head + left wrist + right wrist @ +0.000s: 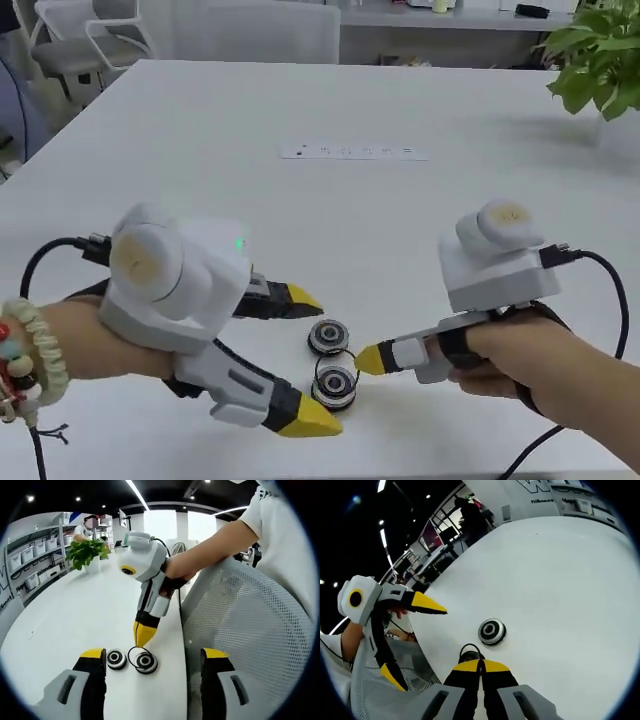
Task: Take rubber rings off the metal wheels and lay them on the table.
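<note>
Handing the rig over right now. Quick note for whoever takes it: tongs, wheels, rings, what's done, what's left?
Left tongs: wide open, holding nothing, with both wheels lying roughly between the tips.
Right tongs: shut, apparently pinching the rubber ring of the near wheel. The ring loops out beside that wheel, partly off.
Far wheel: just beyond the near one on the table, its black band seemingly in place.
Done: no ring laid down yet.
Left: finish pulling this ring off, lay it on the table, then do the far wheel.
</note>
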The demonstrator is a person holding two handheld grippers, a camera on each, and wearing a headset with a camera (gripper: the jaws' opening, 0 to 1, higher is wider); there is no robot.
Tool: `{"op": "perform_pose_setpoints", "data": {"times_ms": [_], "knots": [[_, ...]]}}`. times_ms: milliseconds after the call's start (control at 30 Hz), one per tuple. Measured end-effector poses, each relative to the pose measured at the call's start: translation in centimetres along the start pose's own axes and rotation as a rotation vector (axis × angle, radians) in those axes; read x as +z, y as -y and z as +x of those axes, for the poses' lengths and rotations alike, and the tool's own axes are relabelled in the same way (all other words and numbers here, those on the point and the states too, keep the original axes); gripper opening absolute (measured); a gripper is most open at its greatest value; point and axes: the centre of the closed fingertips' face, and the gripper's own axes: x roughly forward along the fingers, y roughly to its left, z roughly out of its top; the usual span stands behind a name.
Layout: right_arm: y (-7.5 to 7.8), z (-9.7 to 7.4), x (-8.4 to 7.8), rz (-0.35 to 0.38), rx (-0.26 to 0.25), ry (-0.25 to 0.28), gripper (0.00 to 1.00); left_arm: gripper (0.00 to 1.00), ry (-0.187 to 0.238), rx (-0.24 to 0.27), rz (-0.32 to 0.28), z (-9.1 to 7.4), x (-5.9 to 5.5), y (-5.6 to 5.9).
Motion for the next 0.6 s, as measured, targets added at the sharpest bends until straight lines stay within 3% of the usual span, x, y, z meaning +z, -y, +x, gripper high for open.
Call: {"op": "perform_pose_setpoints", "data": {"times_ms": [267,600], "knots": [[-0.2,-0.1,0.3,0.009,0.007,0.014,0.00,0.84,0.032,0.091,0.004,-4.3,0.9,-0.8],[-0.4,-0.9,1.4,0.043,0.021,0.067,0.00,0.87,0.068,0.210,-0.043,-8.6,0.2,-1.0]]}}
